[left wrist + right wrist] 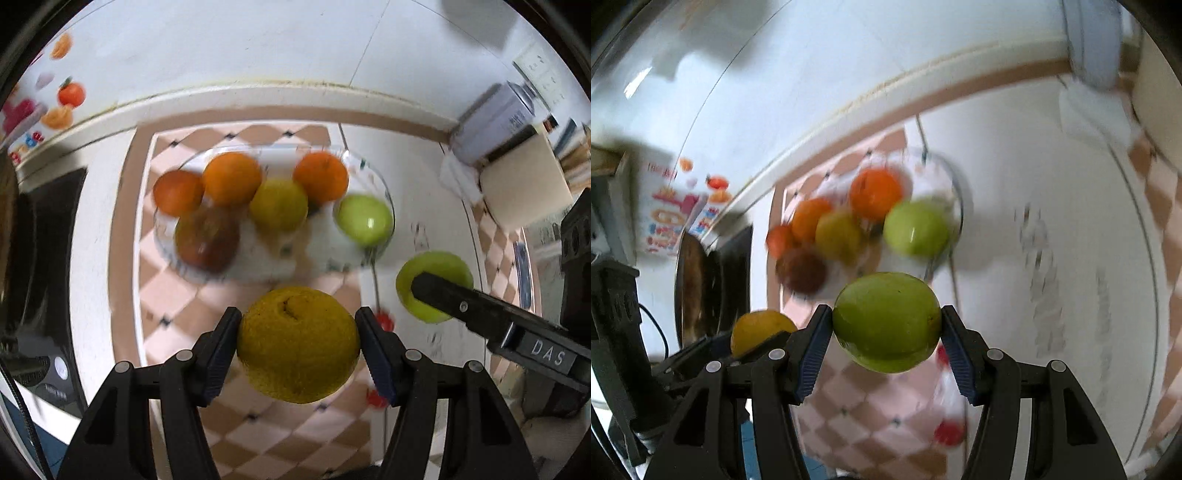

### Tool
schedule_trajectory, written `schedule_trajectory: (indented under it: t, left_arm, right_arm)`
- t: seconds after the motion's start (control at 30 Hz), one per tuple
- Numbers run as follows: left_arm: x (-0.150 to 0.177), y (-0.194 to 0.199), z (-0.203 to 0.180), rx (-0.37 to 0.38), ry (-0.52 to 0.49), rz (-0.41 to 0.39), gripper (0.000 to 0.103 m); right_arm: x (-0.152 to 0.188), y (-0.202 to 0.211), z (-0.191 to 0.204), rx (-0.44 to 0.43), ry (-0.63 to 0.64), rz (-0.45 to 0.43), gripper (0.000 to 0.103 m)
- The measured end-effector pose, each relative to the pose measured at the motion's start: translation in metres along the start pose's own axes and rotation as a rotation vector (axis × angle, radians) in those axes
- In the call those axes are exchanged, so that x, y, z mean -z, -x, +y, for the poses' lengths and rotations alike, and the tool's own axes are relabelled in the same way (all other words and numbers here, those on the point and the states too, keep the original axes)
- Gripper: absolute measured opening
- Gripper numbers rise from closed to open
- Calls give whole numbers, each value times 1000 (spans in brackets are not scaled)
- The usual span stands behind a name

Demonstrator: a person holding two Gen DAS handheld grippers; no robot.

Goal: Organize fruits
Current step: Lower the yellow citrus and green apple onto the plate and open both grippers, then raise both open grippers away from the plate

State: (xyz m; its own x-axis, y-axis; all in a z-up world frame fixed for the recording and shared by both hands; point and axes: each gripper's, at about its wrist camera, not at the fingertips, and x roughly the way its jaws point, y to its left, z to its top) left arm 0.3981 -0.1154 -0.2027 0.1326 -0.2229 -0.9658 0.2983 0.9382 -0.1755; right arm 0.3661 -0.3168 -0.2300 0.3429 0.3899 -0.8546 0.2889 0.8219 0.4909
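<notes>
- The left gripper [297,341] is clamped on a large, round, pebbly-skinned yellow citrus fruit [298,343]; both blue ribbed pads press its widest part, and it hangs clear of the checked pink-and-white tablecloth [177,295].
- The right gripper [886,326] grips a smooth, glossy green apple [886,321] the same way, across its middle, also lifted off the cloth.
- Ahead of both sits a clear glass plate [384,184] already holding three round oranges, a yellow-green fruit, a dark red apple [207,240] and a second green apple [365,219] near its rim — the likely place for the two carried fruits.
- Handling, as a judgement: both fruits look firm and fairly heavy for their size. The citrus rind is rough and should sit well in the pads; the apple's waxy skin is slippery, so holding it at the widest part matters.
- The plate looks fragile and crowded — the free space seems to be at its near side, and a round fruit set down there could roll.
</notes>
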Motion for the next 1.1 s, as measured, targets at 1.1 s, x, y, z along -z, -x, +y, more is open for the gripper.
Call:
schedule_trajectory:
  t: [1.1]
  left_arm:
    - [-22, -5, 39, -238, 132, -52, 89]
  right_arm:
    - [-23, -29, 33, 339, 251, -23, 96]
